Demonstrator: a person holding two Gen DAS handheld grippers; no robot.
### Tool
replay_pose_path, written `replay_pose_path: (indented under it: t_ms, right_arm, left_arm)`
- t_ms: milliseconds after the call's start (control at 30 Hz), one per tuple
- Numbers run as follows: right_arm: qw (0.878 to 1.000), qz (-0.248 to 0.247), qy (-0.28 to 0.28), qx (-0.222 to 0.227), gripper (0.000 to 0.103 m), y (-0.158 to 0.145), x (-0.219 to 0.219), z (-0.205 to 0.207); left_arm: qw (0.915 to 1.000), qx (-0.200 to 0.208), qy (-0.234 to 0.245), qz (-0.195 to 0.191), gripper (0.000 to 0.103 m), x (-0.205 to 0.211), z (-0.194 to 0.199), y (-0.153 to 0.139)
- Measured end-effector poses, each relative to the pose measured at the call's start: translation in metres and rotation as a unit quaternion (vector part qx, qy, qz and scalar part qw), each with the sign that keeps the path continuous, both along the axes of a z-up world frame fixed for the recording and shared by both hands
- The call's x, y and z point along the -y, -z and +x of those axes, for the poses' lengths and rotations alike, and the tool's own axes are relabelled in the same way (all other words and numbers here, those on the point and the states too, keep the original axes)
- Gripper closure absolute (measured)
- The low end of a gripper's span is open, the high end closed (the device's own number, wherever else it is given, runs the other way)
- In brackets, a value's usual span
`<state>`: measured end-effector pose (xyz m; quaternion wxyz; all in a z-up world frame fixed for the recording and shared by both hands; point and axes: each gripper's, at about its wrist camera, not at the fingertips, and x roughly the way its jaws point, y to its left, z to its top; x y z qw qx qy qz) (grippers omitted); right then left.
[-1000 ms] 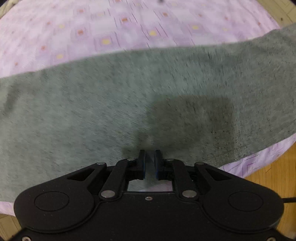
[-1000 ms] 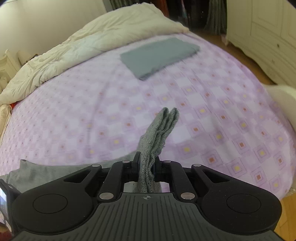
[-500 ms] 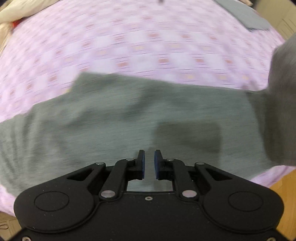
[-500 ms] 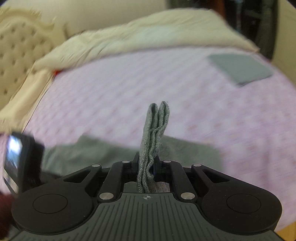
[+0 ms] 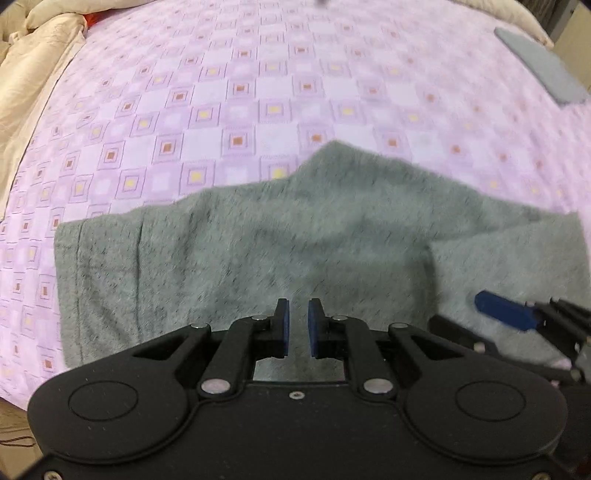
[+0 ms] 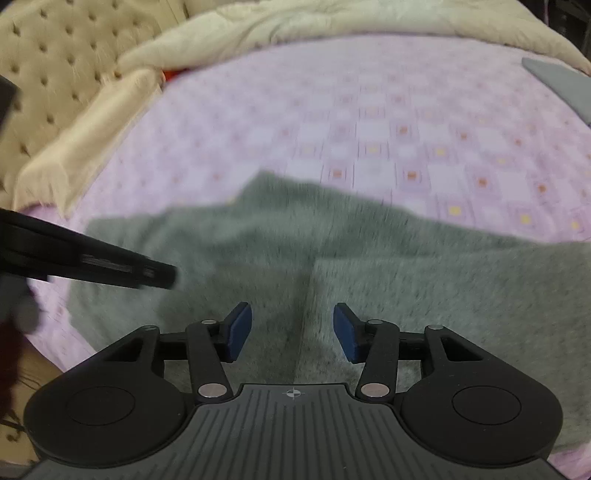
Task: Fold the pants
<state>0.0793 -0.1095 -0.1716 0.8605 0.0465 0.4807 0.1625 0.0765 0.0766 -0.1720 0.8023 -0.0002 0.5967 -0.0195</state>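
Grey pants (image 5: 295, 240) lie flat on the purple checked bed sheet (image 5: 258, 92), near its front edge. One end is folded over onto the rest, and that top layer (image 6: 443, 288) ends in a straight edge. My left gripper (image 5: 297, 328) hovers over the pants' near edge with only a narrow gap between its pads and nothing in it. My right gripper (image 6: 292, 330) hangs over the folded layer; its jaws are opening and stand wide, with no cloth between them. One of its blue fingertips (image 5: 502, 315) shows at the right of the left wrist view.
A folded grey garment (image 5: 539, 66) lies at the far right of the bed. A cream duvet (image 6: 295, 22) is bunched along the far side, beside a tufted headboard (image 6: 55, 55). Wooden floor (image 5: 11, 424) shows below the bed's near edge.
The right gripper swung left and down with the pants' end, then let it go and opened. The left gripper moved along the pants, jaws unchanged.
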Motion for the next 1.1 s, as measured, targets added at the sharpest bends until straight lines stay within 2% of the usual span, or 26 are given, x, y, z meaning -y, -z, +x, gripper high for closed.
replay_pose_path:
  t_ms: [133,200,267,300,400,533,733,800,833,933,1000,1100]
  right_arm:
    - [0.999,-0.021,0.044,-0.001,0.055,-0.011,0.034,0.005]
    - [0.997,-0.052,0.057,-0.013,0.055,-0.006,0.054,0.016]
    - [0.994,-0.088,0.058,-0.038,0.059,0.004,0.068,0.030]
    - [0.992,-0.100,0.058,-0.048,0.066,0.007,0.077,0.034]
    - [0.986,-0.141,0.056,-0.070,0.073,0.024,0.089,0.053]
    - [0.981,-0.159,0.048,-0.098,0.073,0.045,0.094,0.070]
    - [0.980,-0.172,0.045,-0.087,0.072,0.056,0.086,0.068]
    - [0.981,-0.167,0.054,-0.083,0.072,0.058,0.087,0.066]
    - [0.981,-0.165,0.057,-0.082,0.072,0.059,0.087,0.065]
    - [0.981,-0.165,0.058,-0.084,0.072,0.059,0.086,0.061]
    - [0.980,-0.165,0.063,-0.093,0.072,0.056,0.088,0.068]
    - [0.976,-0.169,0.085,-0.113,0.073,0.057,0.085,0.078]
  left_arm:
    - [0.9995,0.001,0.011,-0.028,0.084,0.015,0.009,-0.004]
    - [0.9991,-0.006,0.021,-0.037,0.082,0.031,0.011,0.003]
    - [0.9983,-0.018,0.033,-0.044,0.076,0.053,0.012,0.013]
    - [0.9981,-0.025,0.038,-0.042,0.076,0.061,0.013,0.020]
    - [0.9974,-0.045,0.051,-0.026,0.076,0.085,0.007,0.035]
    - [0.9961,-0.071,0.053,0.001,0.074,0.103,-0.001,0.065]
    - [0.9973,-0.052,0.036,0.037,0.052,0.112,-0.006,0.071]
    - [0.9970,-0.050,0.021,0.056,0.031,0.111,-0.005,0.075]
    - [0.9967,-0.049,0.014,0.064,0.027,0.109,-0.005,0.077]
    - [0.9978,-0.050,-0.002,0.043,0.016,0.095,-0.005,0.081]
    - [0.9979,-0.054,-0.013,0.033,0.002,0.084,-0.005,0.083]
    - [0.9981,-0.058,-0.021,0.001,0.000,0.067,-0.004,0.090]
